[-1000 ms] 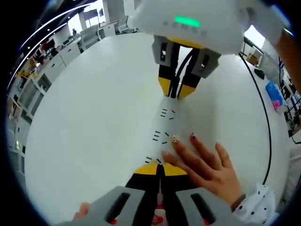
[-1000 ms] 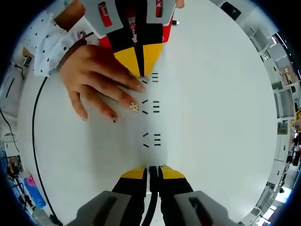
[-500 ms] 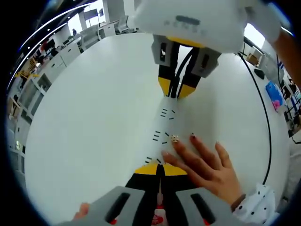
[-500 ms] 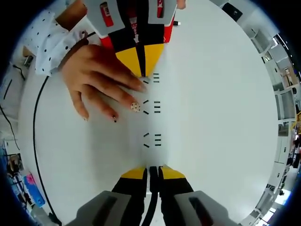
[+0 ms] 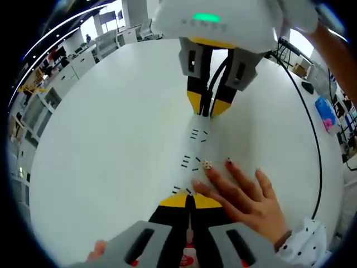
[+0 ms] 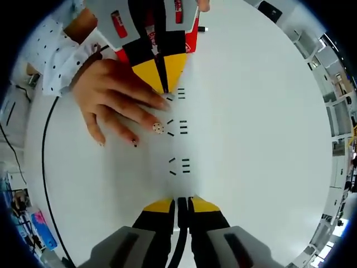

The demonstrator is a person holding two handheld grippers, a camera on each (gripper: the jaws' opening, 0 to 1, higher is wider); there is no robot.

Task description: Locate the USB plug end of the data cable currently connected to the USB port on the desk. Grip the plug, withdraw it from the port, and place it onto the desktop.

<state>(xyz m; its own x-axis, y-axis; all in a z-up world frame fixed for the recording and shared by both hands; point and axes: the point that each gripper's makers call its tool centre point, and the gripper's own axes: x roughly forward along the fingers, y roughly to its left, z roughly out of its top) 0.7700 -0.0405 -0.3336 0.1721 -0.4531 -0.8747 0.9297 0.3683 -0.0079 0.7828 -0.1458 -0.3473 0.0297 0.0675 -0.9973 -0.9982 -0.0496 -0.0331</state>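
Note:
On the white desktop (image 5: 111,128) my two grippers face each other, tip to tip. The left gripper (image 5: 188,200) is shut, its yellow tips resting at the near end of a row of small black marks (image 5: 192,162). It comes down from the top of the right gripper view as the left gripper (image 6: 164,86). The right gripper (image 6: 182,204) is shut at the other end of the marks (image 6: 179,164); a thin black cord runs back between its jaws. It stands opposite in the left gripper view as the right gripper (image 5: 207,110). I see no USB plug or port.
A person's hand (image 5: 242,192) lies flat on the desk beside the left gripper's tips, also seen as the hand (image 6: 114,103). A long black cable (image 5: 318,145) curves along the desk's edge; the same cable (image 6: 43,167) runs behind the hand. Office furniture stands beyond the desk.
The right gripper has shifted slightly, so its view moved a little. Its green light is lit again. The hand and the left gripper stay put.

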